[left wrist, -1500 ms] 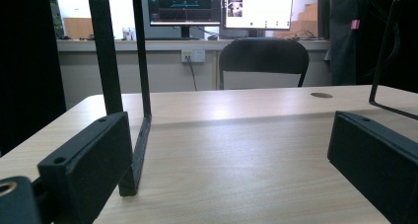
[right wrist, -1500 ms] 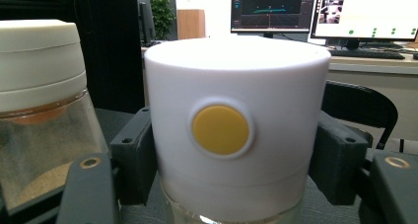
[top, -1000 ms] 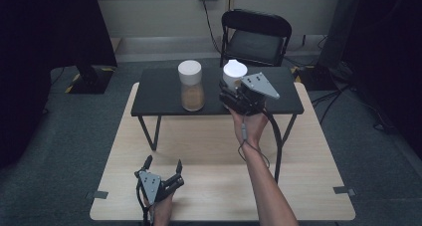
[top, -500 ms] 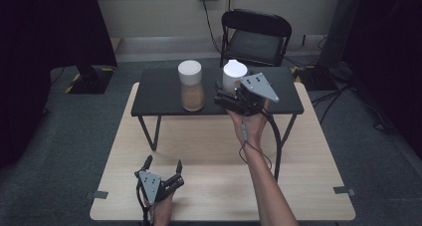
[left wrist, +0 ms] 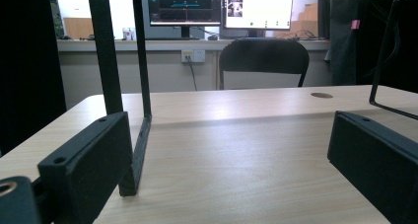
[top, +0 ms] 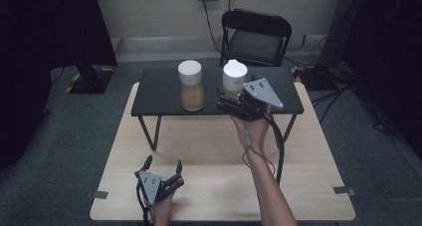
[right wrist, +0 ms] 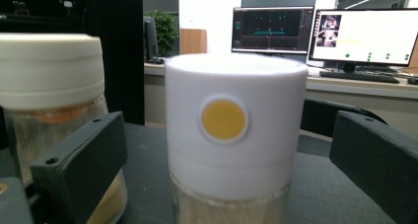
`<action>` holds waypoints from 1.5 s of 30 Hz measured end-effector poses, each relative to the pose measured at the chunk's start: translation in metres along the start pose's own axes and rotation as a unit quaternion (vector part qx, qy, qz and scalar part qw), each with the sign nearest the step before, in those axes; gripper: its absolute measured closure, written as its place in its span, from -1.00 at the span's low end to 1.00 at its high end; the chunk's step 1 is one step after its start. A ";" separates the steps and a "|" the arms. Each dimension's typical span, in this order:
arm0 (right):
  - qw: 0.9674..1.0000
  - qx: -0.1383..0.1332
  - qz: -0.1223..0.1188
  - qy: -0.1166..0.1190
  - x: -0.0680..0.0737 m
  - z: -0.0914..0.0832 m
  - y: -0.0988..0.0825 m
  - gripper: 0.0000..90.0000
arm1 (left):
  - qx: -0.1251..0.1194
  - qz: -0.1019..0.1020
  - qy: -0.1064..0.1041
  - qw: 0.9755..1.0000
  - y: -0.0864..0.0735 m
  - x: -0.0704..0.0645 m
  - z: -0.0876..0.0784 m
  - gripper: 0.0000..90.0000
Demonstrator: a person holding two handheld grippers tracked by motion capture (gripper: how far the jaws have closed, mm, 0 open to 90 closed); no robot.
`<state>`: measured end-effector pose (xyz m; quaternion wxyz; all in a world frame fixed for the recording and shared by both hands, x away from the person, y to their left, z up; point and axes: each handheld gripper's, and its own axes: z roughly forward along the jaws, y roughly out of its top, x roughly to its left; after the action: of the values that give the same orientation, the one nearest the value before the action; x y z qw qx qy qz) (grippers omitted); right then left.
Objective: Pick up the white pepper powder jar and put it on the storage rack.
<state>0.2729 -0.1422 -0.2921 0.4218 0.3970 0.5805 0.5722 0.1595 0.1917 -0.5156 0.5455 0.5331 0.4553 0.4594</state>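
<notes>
Two lidded jars stand on the black raised shelf (top: pixel 164 94) at the far side of the worktop (top: pixel 298 186): a white-capped jar (top: pixel 234 76) on the right and a second jar (top: pixel 191 85) to its left. The right claw (top: pixel 225 99) has just spread its jaws wide, and the white-capped jar (right wrist: pixel 231 135) sits between them untouched on both sides, which I judge to be either a release or the start of a fresh grasp. The left claw (top: pixel 163 165) rests low on the near worktop, jaws apart, holding nothing.
</notes>
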 end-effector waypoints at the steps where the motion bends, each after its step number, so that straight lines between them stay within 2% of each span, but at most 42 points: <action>1: 1.000 -0.002 0.000 -0.001 0.000 -0.001 -0.002 -0.99 | 0.000 0.000 0.000 1.000 0.000 0.000 0.000 -0.94; 10: 1.000 -0.015 0.004 -0.005 -0.004 -0.011 -0.010 -0.99 | 0.000 0.000 -0.002 1.000 0.000 0.000 0.000 -0.94; 28: 0.999 -0.043 0.004 0.005 -0.007 -0.035 -0.020 -0.99 | 0.000 0.000 -0.002 1.000 0.000 0.001 0.000 -0.94; 45: 0.998 -0.063 0.006 -0.007 -0.013 -0.059 -0.037 -0.99 | 0.000 0.000 -0.002 1.000 0.000 0.000 0.000 -0.94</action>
<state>0.2222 -0.1755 -0.3295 0.4467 0.3769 0.5380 0.6074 0.1595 0.1922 -0.5157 0.5463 0.5337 0.4542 0.4587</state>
